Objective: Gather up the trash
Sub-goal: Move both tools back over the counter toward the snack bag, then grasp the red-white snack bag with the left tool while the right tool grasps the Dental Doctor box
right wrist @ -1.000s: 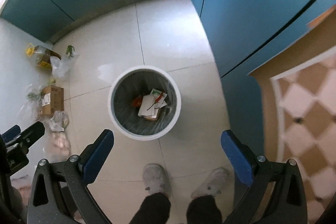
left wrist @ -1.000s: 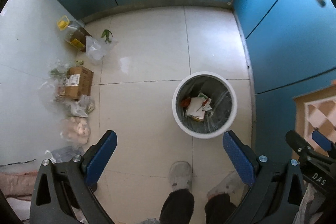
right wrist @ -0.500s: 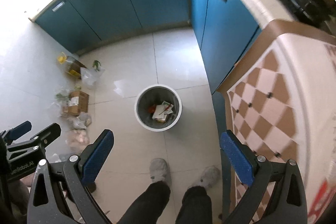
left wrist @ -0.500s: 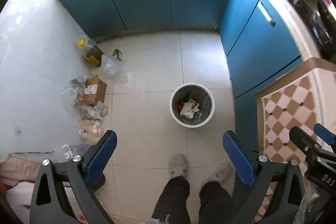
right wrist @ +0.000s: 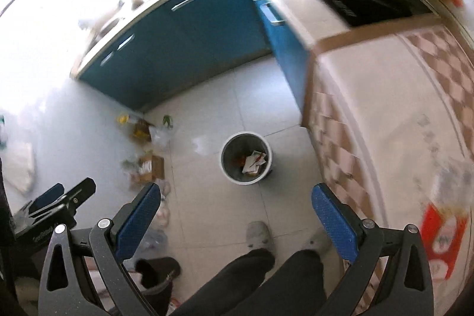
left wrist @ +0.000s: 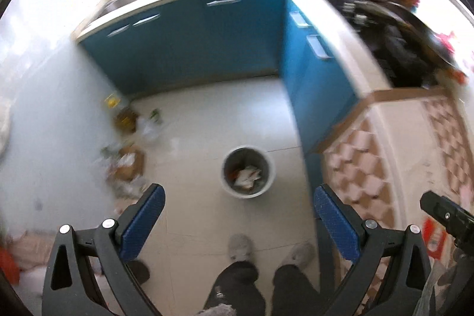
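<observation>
A white round trash bin (left wrist: 248,172) (right wrist: 246,158) stands on the tiled floor far below both grippers, with paper scraps and a red wrapper inside. My left gripper (left wrist: 238,224) is open and empty, high above the floor. My right gripper (right wrist: 236,222) is also open and empty, at about the same height. Each gripper shows at the edge of the other's view: the right one (left wrist: 447,219) and the left one (right wrist: 59,197). On the checkered table at the right lies a red and white packet (right wrist: 443,239) with clear crumpled plastic (right wrist: 454,182) above it.
Blue cabinets (left wrist: 207,40) line the back and right. Bags, a cardboard box (right wrist: 151,168) and an oil bottle (left wrist: 126,117) lie along the left wall. The checkered table (right wrist: 400,138) fills the right side. A person's legs and grey shoes (left wrist: 240,246) stand below the grippers.
Both grippers have risen well away from the bin, which now looks much smaller. The countertop, stove and table top have come into view. Both stay open.
</observation>
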`<state>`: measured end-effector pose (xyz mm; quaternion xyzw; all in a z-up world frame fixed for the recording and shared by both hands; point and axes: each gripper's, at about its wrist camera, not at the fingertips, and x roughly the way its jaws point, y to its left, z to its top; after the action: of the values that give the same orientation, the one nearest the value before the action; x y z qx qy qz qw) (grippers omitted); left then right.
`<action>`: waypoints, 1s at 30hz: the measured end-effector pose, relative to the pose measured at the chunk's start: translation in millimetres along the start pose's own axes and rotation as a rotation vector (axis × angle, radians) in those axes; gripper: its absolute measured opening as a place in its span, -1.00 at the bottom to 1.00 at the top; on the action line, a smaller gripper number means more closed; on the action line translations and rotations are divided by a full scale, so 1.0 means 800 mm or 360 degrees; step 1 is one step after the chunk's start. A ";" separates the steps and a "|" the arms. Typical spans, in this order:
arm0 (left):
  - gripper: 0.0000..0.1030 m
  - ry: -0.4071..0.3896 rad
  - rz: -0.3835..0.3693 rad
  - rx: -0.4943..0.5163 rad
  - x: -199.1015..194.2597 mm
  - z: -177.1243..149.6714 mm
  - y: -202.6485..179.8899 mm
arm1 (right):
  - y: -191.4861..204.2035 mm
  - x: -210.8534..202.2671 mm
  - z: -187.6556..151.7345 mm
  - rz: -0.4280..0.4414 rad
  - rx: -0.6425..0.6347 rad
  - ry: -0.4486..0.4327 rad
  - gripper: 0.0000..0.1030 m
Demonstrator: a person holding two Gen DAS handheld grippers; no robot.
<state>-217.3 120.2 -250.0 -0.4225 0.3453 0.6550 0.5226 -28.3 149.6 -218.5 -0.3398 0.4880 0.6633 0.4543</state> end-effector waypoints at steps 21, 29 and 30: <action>0.94 0.0701 -0.0623 0.0968 0.151 -0.103 -0.496 | -0.494 -0.070 -0.198 -0.0097 0.1168 -0.0059 -0.86; 0.11 0.0592 -0.0666 0.0996 0.133 -0.104 -0.545 | -0.509 -0.046 -0.208 0.0111 0.1173 -0.0079 -1.00; -0.23 0.0579 -0.0664 0.1016 0.129 -0.106 -0.551 | -0.510 -0.044 -0.208 0.0142 0.1176 -0.0076 -1.00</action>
<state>219.7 179.7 -383.2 -0.4091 0.5244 0.3101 0.6793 366.9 26.1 -374.2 -0.1157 0.6980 0.4695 0.5282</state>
